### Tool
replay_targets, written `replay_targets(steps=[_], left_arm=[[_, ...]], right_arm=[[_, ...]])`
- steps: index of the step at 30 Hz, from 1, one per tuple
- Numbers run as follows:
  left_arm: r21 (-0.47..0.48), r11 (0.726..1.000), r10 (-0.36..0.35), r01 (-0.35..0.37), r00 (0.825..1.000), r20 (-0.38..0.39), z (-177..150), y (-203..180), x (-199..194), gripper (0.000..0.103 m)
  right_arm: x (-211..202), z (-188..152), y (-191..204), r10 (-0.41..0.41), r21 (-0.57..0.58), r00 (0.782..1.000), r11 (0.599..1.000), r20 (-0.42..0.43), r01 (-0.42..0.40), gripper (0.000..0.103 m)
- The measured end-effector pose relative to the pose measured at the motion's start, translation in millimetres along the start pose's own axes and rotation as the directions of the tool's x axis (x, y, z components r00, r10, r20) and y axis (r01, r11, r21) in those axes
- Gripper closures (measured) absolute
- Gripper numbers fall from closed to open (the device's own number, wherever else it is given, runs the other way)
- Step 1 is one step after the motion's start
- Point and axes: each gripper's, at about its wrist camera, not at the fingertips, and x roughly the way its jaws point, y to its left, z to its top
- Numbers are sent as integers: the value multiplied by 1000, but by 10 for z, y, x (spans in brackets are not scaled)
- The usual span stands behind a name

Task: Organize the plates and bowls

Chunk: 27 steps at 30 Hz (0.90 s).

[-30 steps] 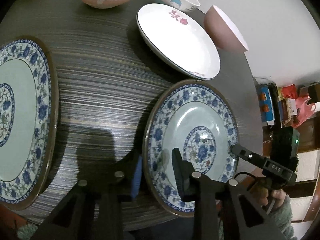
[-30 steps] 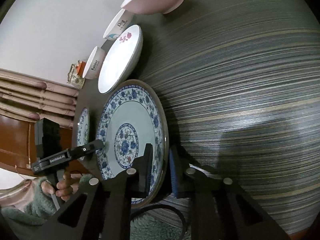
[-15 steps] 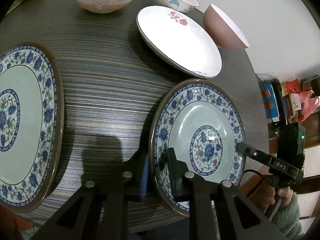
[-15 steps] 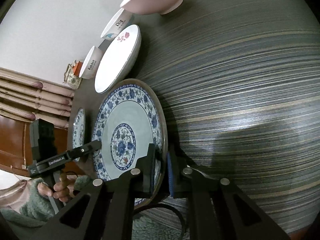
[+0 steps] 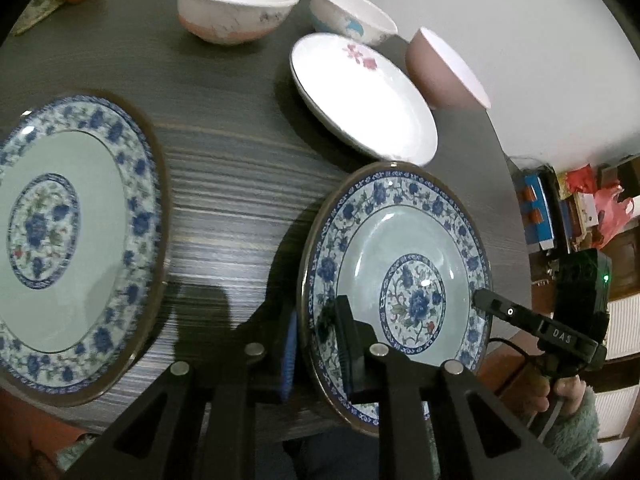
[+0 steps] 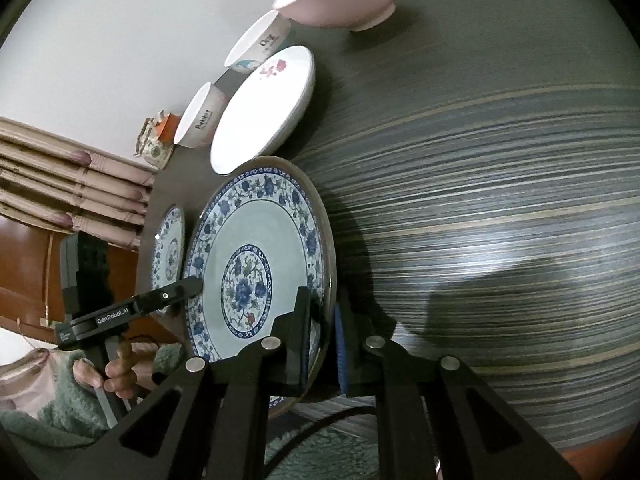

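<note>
- At the near edge of the dark striped table point(image 5: 240, 184), I have the smaller blue-and-white plate point(image 5: 396, 280) gripped from both sides.
- My left hand-held gripper point(image 5: 316, 344) is pinched on that plate's left rim, one finger on top of the rim and the blue-padded one underneath.
- My right hand-held gripper point(image 6: 322, 340) is clamped on the opposite rim of the same plate point(image 6: 256, 264), its jaws nearly together with the rim squeezed between them.
- In the left wrist view the tip of my right tool reaches the plate's far rim; in the right wrist view the left tool's tip meets the plate the same way.
- The plate looks tilted and partly overhangs the table edge toward me; whether it is clear of the table I cannot tell.
- A larger blue-and-white plate point(image 5: 68, 240) lies flat to the left, well apart from the held one.
- Just beyond the held plate sits a white plate with a pink flower point(image 5: 360, 96), close to its rim.
- Behind that stand three bowls: a rabbit bowl point(image 5: 236, 12), a small white bowl with a blue print point(image 5: 348, 16), and a pink bowl point(image 5: 444, 68) beside the white plate.
</note>
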Motion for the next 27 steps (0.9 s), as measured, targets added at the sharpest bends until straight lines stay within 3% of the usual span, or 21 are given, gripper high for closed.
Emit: replay_targets(steps=[13, 27], left_arm=[[-59, 998, 44, -38, 994, 102, 45, 452, -605, 85], [-210, 969, 174, -128, 960, 218, 162, 1402, -1413, 84]], right_arm=[[167, 130, 620, 28, -110, 999, 994, -21, -30, 91], [879, 388, 1683, 95, -238, 991, 965, -91, -114, 90]])
